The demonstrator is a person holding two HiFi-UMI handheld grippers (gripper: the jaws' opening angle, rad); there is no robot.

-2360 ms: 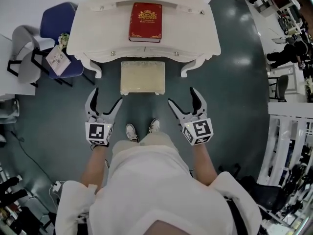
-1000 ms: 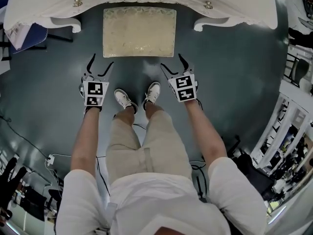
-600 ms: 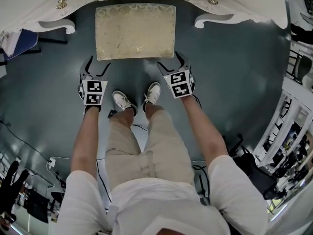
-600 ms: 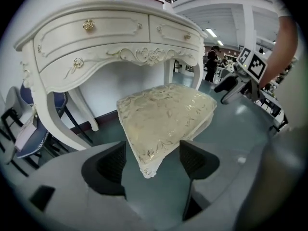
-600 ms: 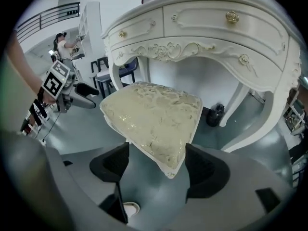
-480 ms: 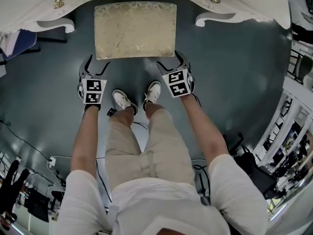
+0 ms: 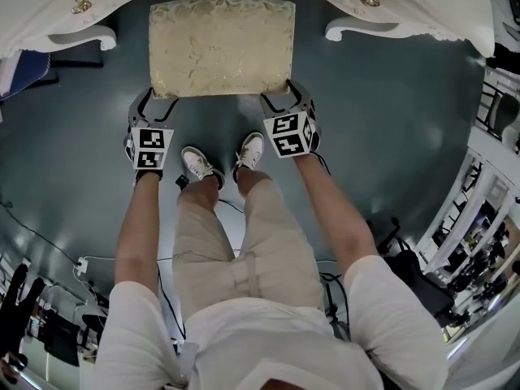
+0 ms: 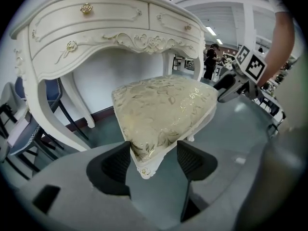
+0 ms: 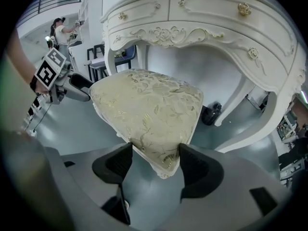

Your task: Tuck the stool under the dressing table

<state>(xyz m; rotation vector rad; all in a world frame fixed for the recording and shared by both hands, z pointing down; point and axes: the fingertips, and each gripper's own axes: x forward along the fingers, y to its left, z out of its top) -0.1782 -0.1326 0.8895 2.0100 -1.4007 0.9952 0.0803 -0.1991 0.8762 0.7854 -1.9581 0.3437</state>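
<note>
The white dressing table (image 7: 431,10) fills the top of the head view, with its two curved front legs standing on the dark floor (image 7: 390,120). The stool (image 7: 221,45) stands on this floor between those legs. Its far edge is just at the table's carved front rail, and most of the seat is out in front, toward the person's shoes.

We judge that the step in hand is the taking hold, and the push has not begun. The left gripper (image 8: 154,150) is at the near left corner of the seat and the right gripper (image 9: 155,153) at the near right corner. The jaws of both have just been closing, each with a corner between them. In both gripper views the dark pads now touch the fabric on the two sides of the corner, so we read both as clamped on the stool.

The next move, as we see it, calls for an even, straight push from both hands, so that the stool passes between the legs without turning.

The seat is a cream cushion with a pale gold leaf pattern. Under it runs a white frame with a small carved rosette at the corner.
</note>
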